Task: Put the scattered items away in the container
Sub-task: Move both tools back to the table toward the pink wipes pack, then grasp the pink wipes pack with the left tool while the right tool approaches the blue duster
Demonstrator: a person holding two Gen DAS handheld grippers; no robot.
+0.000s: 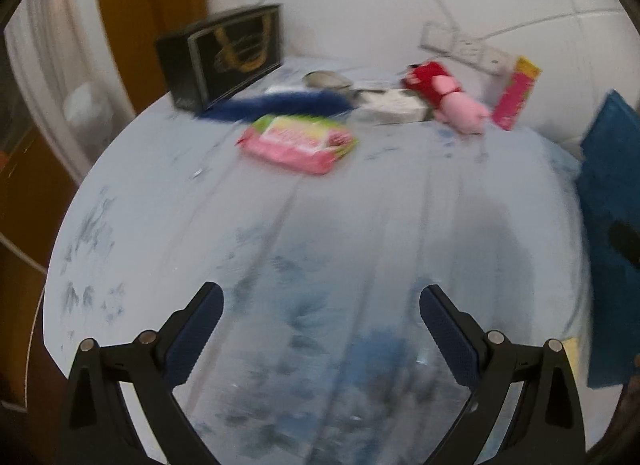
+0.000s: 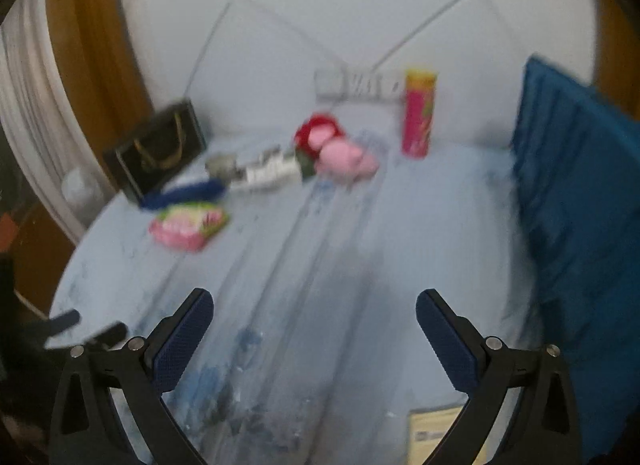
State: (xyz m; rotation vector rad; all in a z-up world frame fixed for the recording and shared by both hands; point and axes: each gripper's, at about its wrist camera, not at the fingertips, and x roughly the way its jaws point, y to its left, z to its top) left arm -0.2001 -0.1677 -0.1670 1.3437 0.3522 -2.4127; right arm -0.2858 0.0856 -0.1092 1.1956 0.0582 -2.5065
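Observation:
Both views are blurred. My left gripper (image 1: 320,301) is open and empty, low over the pale blue tabletop (image 1: 200,225). My right gripper (image 2: 316,305) is open and empty too. At the far side lie a pink and green packet (image 1: 298,137) (image 2: 188,225), a blue fuzzy item (image 1: 276,105) (image 2: 184,193), a white box (image 1: 392,105) (image 2: 272,171) and a pink plush toy in red (image 1: 448,95) (image 2: 340,149). A tall pink and yellow pack (image 1: 516,93) (image 2: 418,113) stands upright. A black gift bag (image 1: 224,57) (image 2: 156,149) stands at the far left.
A dark blue fabric item (image 1: 608,205) (image 2: 580,205) rises along the right edge. A white power strip (image 1: 460,45) lies against the wall. A round metal object (image 1: 326,79) sits behind the blue fuzzy item. A yellowish card (image 2: 436,433) lies near my right gripper.

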